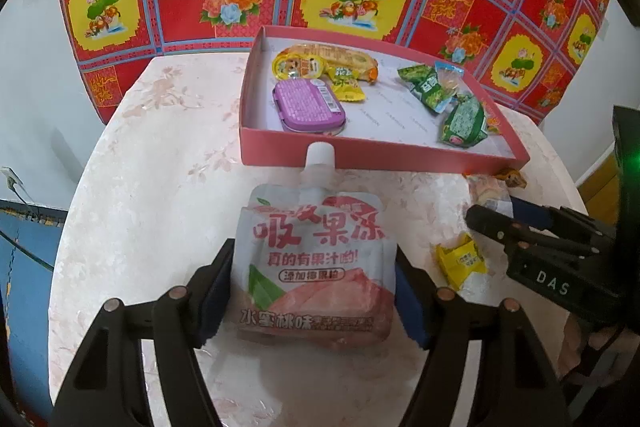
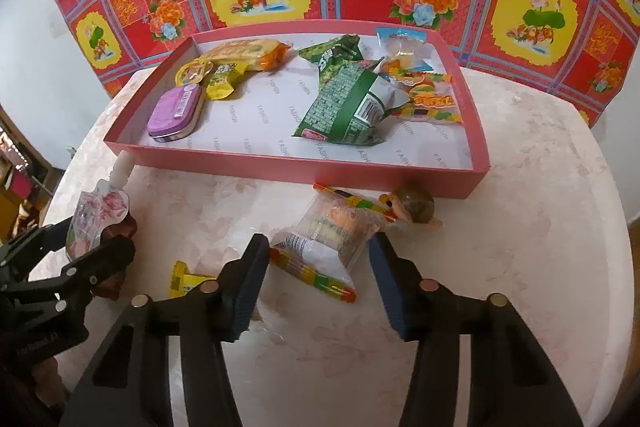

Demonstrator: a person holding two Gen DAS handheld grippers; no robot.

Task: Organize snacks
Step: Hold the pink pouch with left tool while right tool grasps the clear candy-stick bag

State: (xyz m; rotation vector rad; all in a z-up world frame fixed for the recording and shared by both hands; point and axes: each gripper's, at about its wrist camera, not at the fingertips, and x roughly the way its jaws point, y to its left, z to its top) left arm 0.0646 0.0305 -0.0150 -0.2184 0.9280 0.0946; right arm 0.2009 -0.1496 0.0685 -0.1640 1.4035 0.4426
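A white peach jelly pouch (image 1: 316, 267) with a white spout lies on the pale round table, spout against the pink tray (image 1: 360, 157). My left gripper (image 1: 315, 253) straddles it, pads against both side edges. From the right wrist view the left gripper (image 2: 98, 239) holds the pouch (image 2: 100, 211) at far left. My right gripper (image 2: 319, 239) points steeply down over a clear-wrapped cake packet (image 2: 324, 235) with striped ends, and its pads meet both sides. In the left wrist view the right gripper (image 1: 492, 207) sits at the right over that packet (image 1: 486, 189).
The pink tray (image 2: 280, 167) holds a purple tin (image 2: 174, 111), yellow snacks, green packets (image 2: 340, 107) and a gummy bag. On the table lie a yellow candy (image 2: 180, 279) and a brown wrapped sweet (image 2: 414, 207) by the tray's front wall. A red flowered cloth hangs behind.
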